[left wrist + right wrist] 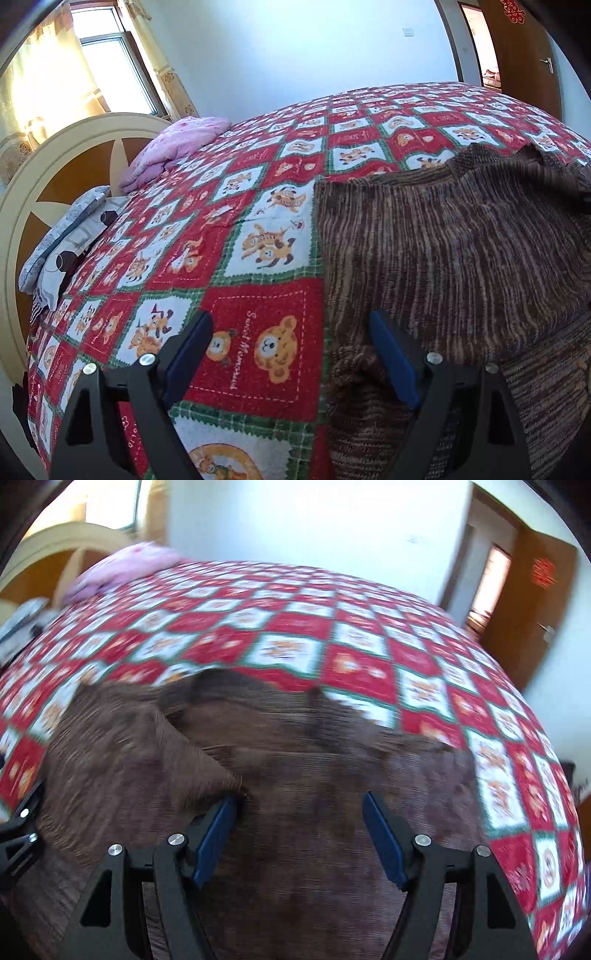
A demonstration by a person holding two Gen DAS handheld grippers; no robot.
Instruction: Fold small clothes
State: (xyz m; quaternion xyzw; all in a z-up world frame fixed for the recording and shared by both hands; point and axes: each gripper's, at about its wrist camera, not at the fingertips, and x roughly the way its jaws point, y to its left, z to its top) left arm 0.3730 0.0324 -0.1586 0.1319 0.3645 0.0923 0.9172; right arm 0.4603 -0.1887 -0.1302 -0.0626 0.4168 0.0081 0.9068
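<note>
A brown striped knit garment (443, 251) lies spread on the red and white bear-print bedspread (258, 177). My left gripper (291, 332) is open, low over the garment's left edge, its right finger above the knit and its left finger above the bedspread. In the right wrist view the garment (314, 746) is blurred, with a raised fold at its left. My right gripper (299, 808) is open above the middle of the garment, its left fingertip (227, 812) close to the fold's tip. The left gripper's black frame (20, 830) shows at the left edge.
A pink folded quilt (173, 144) and grey and patterned pillows (66, 236) lie by the cream and brown headboard (55, 177) at the left. A window with curtains is behind. A brown door (524, 55) stands open at the far right. The bedspread (332, 627) stretches beyond the garment.
</note>
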